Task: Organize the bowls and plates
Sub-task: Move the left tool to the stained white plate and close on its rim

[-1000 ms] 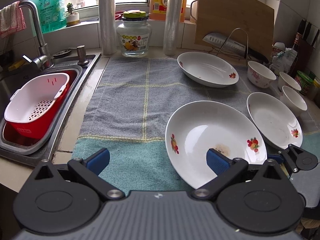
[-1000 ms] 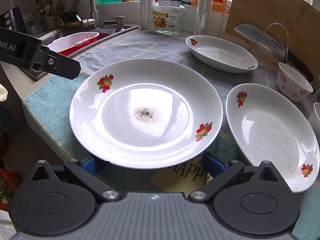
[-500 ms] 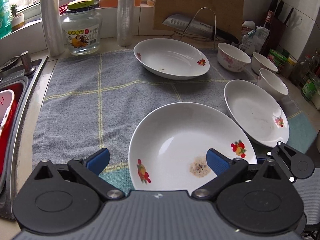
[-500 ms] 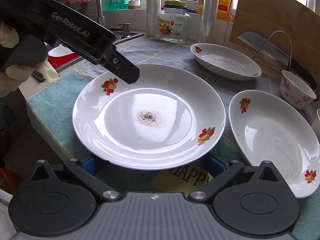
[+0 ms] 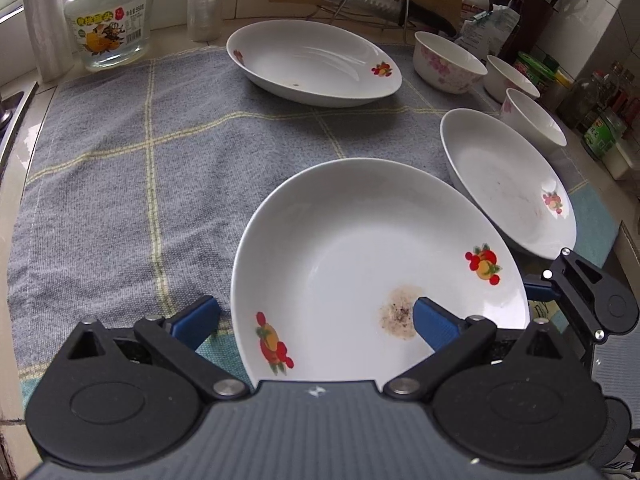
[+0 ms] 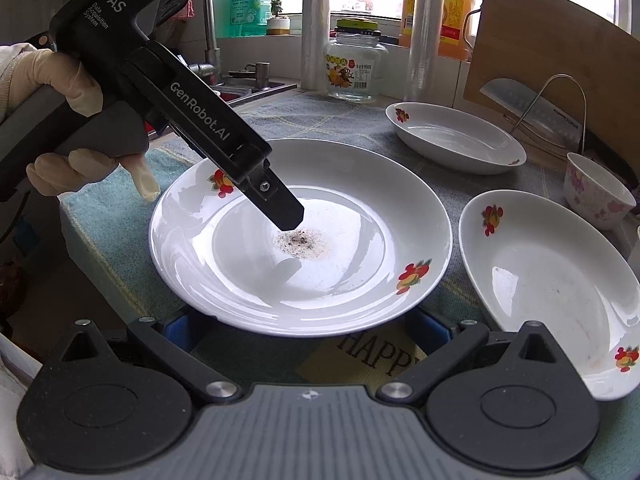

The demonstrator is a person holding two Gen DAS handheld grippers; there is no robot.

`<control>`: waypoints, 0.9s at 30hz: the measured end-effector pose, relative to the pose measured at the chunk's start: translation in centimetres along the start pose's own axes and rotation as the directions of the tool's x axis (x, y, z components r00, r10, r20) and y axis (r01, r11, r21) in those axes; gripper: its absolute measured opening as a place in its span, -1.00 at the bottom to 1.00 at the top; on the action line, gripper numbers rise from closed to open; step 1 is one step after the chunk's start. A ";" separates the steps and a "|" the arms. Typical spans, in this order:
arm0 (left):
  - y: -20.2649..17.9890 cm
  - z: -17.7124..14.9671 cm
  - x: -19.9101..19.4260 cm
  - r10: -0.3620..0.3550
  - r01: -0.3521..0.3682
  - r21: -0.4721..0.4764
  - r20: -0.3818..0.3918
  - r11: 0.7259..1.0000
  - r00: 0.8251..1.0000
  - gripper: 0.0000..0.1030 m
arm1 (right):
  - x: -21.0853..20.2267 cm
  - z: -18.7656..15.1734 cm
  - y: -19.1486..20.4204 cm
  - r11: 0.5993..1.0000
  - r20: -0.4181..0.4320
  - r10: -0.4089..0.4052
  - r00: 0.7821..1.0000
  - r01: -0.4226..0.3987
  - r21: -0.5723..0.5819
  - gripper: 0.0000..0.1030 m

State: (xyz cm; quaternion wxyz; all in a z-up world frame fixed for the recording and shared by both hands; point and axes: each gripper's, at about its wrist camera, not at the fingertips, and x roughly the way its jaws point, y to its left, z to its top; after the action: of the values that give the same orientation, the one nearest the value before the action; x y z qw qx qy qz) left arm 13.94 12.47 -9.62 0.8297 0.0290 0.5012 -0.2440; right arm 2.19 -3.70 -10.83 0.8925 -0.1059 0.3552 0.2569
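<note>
Nearest plate (image 6: 304,236), white with red-and-orange fruit decals, sits centre frame in the right wrist view on the towel (image 5: 120,152); a dark speckled residue patch (image 6: 301,241) marks its middle. In the left wrist view the same plate (image 5: 372,264) fills the lower centre. Left gripper (image 5: 316,320): jaws wide apart, straddling the plate's rim, one blue pad (image 5: 434,322) above the inside by the residue, the other pad outside the rim over the towel; contact cannot be told. In the right wrist view its black body enters from upper left, lettered "GenRobot.AI" and "DAS Data Acquisition System", held by a gloved hand (image 6: 76,136). Right gripper (image 6: 304,330): jaws apart at the plate's near rim, both pads partly hidden under it. Second plate (image 6: 548,292) at right, just beside the first. Oval dish (image 6: 456,136) upper centre. Floral bowl (image 6: 596,196) at right edge. Mat under the near rim reads "HAPPY". Glass jar (image 6: 356,68), upper centre, carries a label with Chinese characters; exact text too small.
</note>
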 end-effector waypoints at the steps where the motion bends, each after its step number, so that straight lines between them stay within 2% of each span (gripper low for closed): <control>1: 0.2 0.1 0.0 -0.008 0.008 0.002 -0.005 1.000 1.000 0.98 | 0.0 0.0 0.0 1.000 -0.001 -0.003 1.000 0.003 0.004 1.00; 8: 0.7 0.1 0.0 -0.059 0.061 0.072 -0.028 0.995 0.998 0.99 | -0.2 0.0 0.4 0.999 -0.004 -0.030 1.000 0.030 0.027 1.00; 10: 0.3 0.0 0.0 -0.044 0.048 0.114 -0.042 0.992 0.998 0.99 | -0.1 0.0 0.5 0.998 -0.006 -0.042 0.999 0.042 0.036 1.00; 13: -1.2 -0.4 0.3 0.022 -0.009 0.216 -0.060 0.976 0.998 0.98 | -0.2 -0.1 0.6 0.997 0.001 -0.060 0.998 0.060 0.051 1.00; 14: -1.4 -0.6 0.2 0.028 -0.014 0.222 -0.058 0.975 0.998 0.98 | -0.1 -0.2 0.7 0.996 0.001 -0.064 0.998 0.064 0.054 1.00; 18: -0.8 -0.2 -0.4 -0.032 0.042 0.185 -0.057 0.982 0.998 0.96 | -0.1 -0.3 0.7 0.996 0.010 -0.069 0.998 0.068 0.059 1.00; 22: -0.1 1.3 -1.1 -0.067 0.071 0.201 -0.029 0.977 0.997 0.97 | -0.3 -0.8 0.7 0.996 0.032 -0.070 0.997 0.068 0.058 1.00; 27: 0.0 2.8 -0.5 -0.117 0.129 0.224 -0.065 0.966 0.991 0.95 | -0.4 -1.1 0.8 0.996 0.049 -0.073 0.996 0.070 0.058 1.00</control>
State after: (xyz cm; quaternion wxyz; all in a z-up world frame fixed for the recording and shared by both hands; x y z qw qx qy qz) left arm 16.07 11.83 -7.81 0.7910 0.0990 0.4920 -0.3499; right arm 0.88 -3.60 -11.34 0.9126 -0.0870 0.3353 0.2173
